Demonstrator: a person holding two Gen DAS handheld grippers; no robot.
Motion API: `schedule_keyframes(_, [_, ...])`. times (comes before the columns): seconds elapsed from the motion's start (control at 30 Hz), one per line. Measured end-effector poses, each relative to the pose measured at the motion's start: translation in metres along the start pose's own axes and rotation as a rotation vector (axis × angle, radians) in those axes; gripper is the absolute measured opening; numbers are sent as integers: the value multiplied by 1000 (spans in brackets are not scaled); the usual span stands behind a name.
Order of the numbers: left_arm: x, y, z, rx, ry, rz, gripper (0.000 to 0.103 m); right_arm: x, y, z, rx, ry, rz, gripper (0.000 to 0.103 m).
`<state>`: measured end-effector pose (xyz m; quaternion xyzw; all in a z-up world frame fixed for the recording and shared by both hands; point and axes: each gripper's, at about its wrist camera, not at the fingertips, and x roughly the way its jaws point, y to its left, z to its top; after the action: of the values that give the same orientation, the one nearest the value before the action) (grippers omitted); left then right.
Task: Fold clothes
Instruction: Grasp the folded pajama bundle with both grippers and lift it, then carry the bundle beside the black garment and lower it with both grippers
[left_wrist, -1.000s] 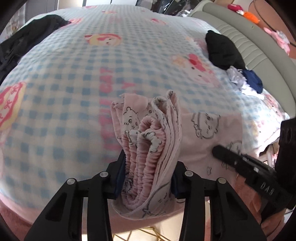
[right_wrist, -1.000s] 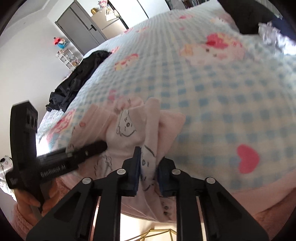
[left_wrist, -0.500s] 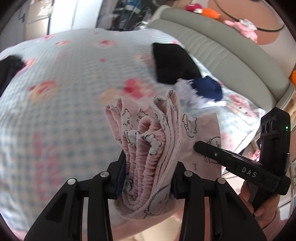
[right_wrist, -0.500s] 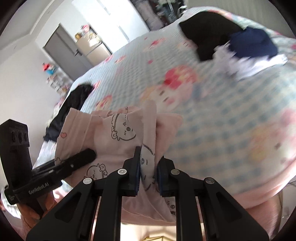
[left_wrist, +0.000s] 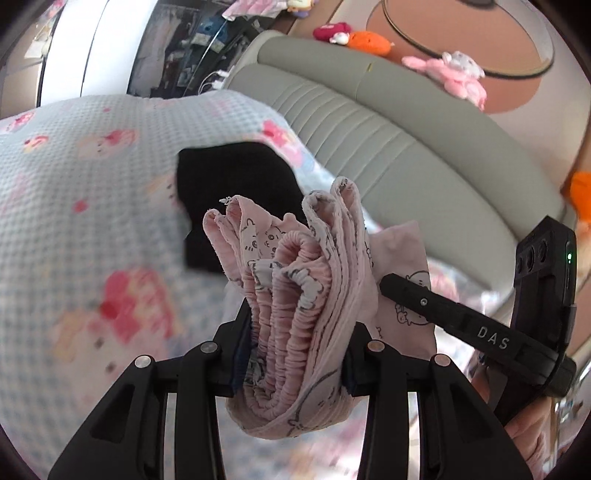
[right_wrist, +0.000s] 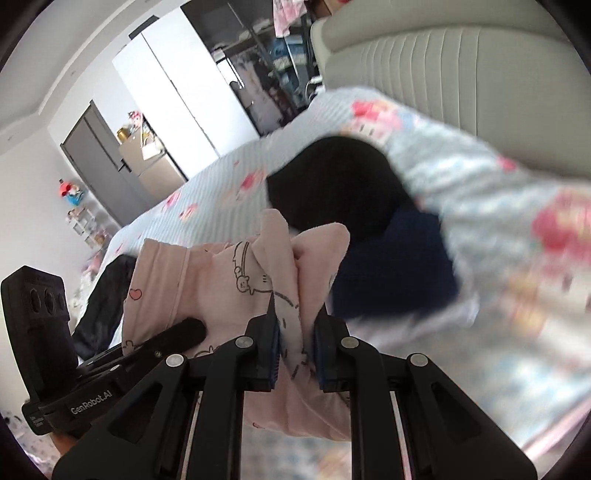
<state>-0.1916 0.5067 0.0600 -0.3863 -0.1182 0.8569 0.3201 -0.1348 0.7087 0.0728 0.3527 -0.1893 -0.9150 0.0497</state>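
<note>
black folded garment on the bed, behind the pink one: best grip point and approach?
Judging from its pose, take the black garment at its near edge, where it lies flat on the checked bedspread, coming in low from the front. Both hand-held grippers, left and right, are shut on the pink garment, so one must release first.

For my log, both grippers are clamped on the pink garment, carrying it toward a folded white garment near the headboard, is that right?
Not quite: the folded garment near the headboard is black, not white, as the left wrist view shows. Both the left gripper and the right gripper are clamped on the pink garment.
</note>
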Motion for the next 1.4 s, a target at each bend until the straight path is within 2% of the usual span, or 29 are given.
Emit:
schedule_keyframes(0.17, [74,11,10,-120,25,-4,40,41,-43,37,-23,20,-103,14])
schedule_keyframes(0.3, [133,38,-13,-206,110,-4,43,91,-90,38,20,72,-153,14])
schedule_keyframes(0.37, [151,50,-23,-241,142,-24,54,107,-111,30,56,76,-149,14])
schedule_keyframes(0.43, [149,62,-25,-264,147,-72,62,104,-122,23,114,46,-95,14])
schedule_keyframes(0.47, [144,68,-25,-270,144,-90,62,101,-127,22,144,34,-64,14])
schedule_keyframes(0.53, [119,69,-19,-234,71,-82,58,91,-132,23,188,19,-11,14])
schedule_keyframes(0.6, [92,65,-13,-175,-23,-57,58,75,-130,26,193,-12,-7,19])
schedule_keyframes(0.7, [105,53,-13,-105,5,-36,53,48,-118,35,158,-88,-29,23])
schedule_keyframes(0.77, [114,44,-13,-57,24,-22,41,38,-101,39,94,-124,-51,23])
schedule_keyframes(0.8, [118,40,-13,-34,33,-16,38,40,-91,40,52,-123,-56,23])
schedule_keyframes(0.9, [131,28,-13,37,61,5,35,57,-54,33,-104,-48,-64,23])
schedule_keyframes(0.97, [140,19,-13,84,79,19,35,78,-45,24,-172,14,-143,21])
schedule_keyframes(1.0, [144,16,-14,100,89,22,35,88,-50,20,-172,40,-172,19])
schedule_keyframes(1.07, [150,30,-15,28,114,-16,34,98,-67,13,-157,50,-167,6])
schedule_keyframes(1.13, [155,37,-15,-4,123,-38,31,106,-85,6,-148,50,-153,0])
schedule_keyframes(1.2, [161,39,-16,-15,129,-44,30,109,-95,5,-130,54,-143,0])
schedule_keyframes(1.4, [173,26,-29,40,109,26,30,123,-114,6,-72,64,-126,0])
